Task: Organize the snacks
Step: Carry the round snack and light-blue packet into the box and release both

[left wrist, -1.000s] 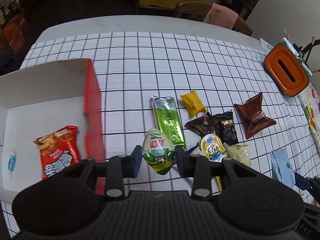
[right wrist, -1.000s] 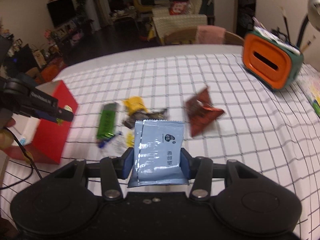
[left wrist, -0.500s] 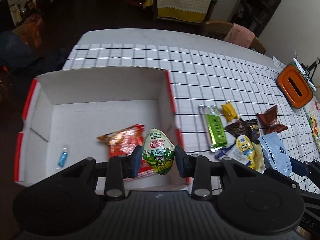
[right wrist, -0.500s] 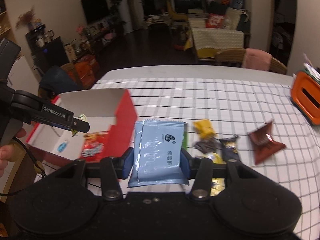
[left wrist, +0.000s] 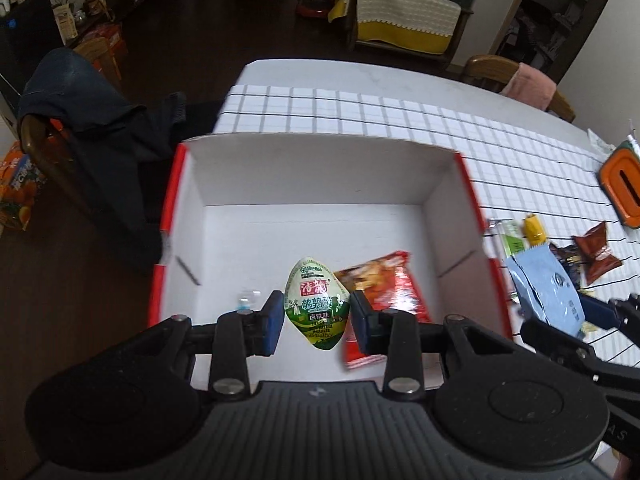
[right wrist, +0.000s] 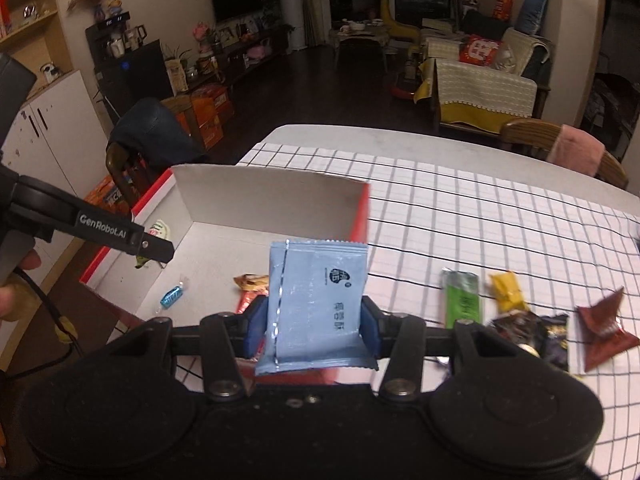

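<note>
A: Left wrist view. The left gripper (left wrist: pixel 316 316) is clamped on a green-and-white packet (left wrist: pixel 316 304), held above the floor of the box (left wrist: pixel 312 172), which lies just ahead of and below the fingers. Red bag (left wrist: pixel 384 292) already inside, just right of the fingers; small blue candy (left wrist: pixel 245 300) just left, blurred.

B: Right wrist view. The right gripper (right wrist: pixel 314 330) is clamped on a pale blue packet (right wrist: pixel 318 304). Box ahead and left of the fingers; the packet looks to be over its near right corner, not clearly inside.

A: Progress?

B: Two items in the box, two in the air. Still on the checked tablecloth (right wrist: pixel 480 208), right of the fingers: green bar (right wrist: pixel 461 298), yellow candy (right wrist: pixel 506 290), dark wrappers (right wrist: pixel 532 336), brown-red packet (right wrist: pixel 604 330). I judge it under halfway; both packets are yet to be dropped.

A: Writing?

B: "GenRobot.AI" on the left gripper's arm. Chinese characters on the green-and-white packet and the pale blue one, with a small round logo; I won't attempt a reading.
</note>
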Motion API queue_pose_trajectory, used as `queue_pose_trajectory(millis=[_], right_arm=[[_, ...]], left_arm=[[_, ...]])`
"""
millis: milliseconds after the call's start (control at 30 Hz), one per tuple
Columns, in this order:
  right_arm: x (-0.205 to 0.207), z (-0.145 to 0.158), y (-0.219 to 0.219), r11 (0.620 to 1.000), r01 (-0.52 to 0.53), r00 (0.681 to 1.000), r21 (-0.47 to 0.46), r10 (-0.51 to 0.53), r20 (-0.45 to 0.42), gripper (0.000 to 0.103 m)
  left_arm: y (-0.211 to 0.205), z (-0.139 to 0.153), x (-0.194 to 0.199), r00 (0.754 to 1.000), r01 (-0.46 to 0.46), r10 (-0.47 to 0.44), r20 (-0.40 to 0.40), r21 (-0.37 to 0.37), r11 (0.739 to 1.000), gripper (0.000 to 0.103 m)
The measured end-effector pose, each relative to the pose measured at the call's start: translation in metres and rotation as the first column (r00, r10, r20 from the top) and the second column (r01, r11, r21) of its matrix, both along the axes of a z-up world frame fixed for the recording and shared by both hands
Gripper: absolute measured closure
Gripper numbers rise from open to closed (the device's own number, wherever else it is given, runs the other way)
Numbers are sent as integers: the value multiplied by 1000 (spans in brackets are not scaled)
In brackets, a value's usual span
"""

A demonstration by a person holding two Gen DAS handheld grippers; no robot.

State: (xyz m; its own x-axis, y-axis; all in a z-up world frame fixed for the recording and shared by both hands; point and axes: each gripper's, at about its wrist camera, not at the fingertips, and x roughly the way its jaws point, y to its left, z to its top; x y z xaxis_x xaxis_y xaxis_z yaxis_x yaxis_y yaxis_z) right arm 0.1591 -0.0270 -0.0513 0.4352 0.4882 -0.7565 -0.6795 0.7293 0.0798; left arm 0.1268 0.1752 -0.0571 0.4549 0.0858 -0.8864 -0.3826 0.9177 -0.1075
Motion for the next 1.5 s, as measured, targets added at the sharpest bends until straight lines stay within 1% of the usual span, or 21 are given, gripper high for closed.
queue_pose_trajectory(millis=[167, 267, 367, 567, 733, 767, 833, 867, 1033, 1200, 1333, 1500], right_arm=[[4, -19, 34, 999, -23, 1000, -37, 23, -4, 56], [7, -33, 53, 997, -40, 999, -71, 40, -11, 56], [9, -48, 68, 994, -54, 998, -97, 51, -32, 56], [16, -72, 91, 986, -80, 996, -149, 72, -60, 56], [19, -84, 98, 981, -84, 994, -175, 71, -82, 56], [20, -86, 99, 980, -85, 994, -178, 70, -87, 56], [20, -89, 101, 980, -85, 993, -183, 69, -93, 56], [21, -90, 101, 979, -85, 993, -185, 68, -98, 56], [22, -96, 103, 978, -84, 991, -192, 62, -115, 56], [21, -98, 103, 976, -93, 990, -198, 70, -120, 56], [20, -95, 100, 979, -90, 990, -181, 68, -125, 56], [18, -84, 93, 985, -84, 991, -150, 66, -121, 56]], left_arm=[[21, -17, 0, 1000, 2, -2, -30, 28, 1000, 68], [31, -29, 3, 998, 21, -18, -54, 49, 999, 68], [39, -40, 8, 997, 39, -36, -66, 53, 998, 68], [41, -58, 23, 991, 96, -87, -106, 82, 992, 68], [37, -72, 32, 980, 137, -123, -153, 80, 987, 68], [35, -73, 33, 979, 147, -130, -158, 102, 984, 68], [32, -75, 35, 974, 171, -151, -169, 112, 979, 68], [32, -76, 37, 972, 178, -158, -175, 102, 979, 67], [30, -85, 43, 963, 188, -166, -212, 92, 978, 67], [29, -90, 43, 961, 181, -159, -227, 80, 980, 67], [30, -89, 41, 964, 174, -156, -215, 71, 982, 67], [32, -81, 35, 973, 155, -143, -181, 53, 987, 63]])
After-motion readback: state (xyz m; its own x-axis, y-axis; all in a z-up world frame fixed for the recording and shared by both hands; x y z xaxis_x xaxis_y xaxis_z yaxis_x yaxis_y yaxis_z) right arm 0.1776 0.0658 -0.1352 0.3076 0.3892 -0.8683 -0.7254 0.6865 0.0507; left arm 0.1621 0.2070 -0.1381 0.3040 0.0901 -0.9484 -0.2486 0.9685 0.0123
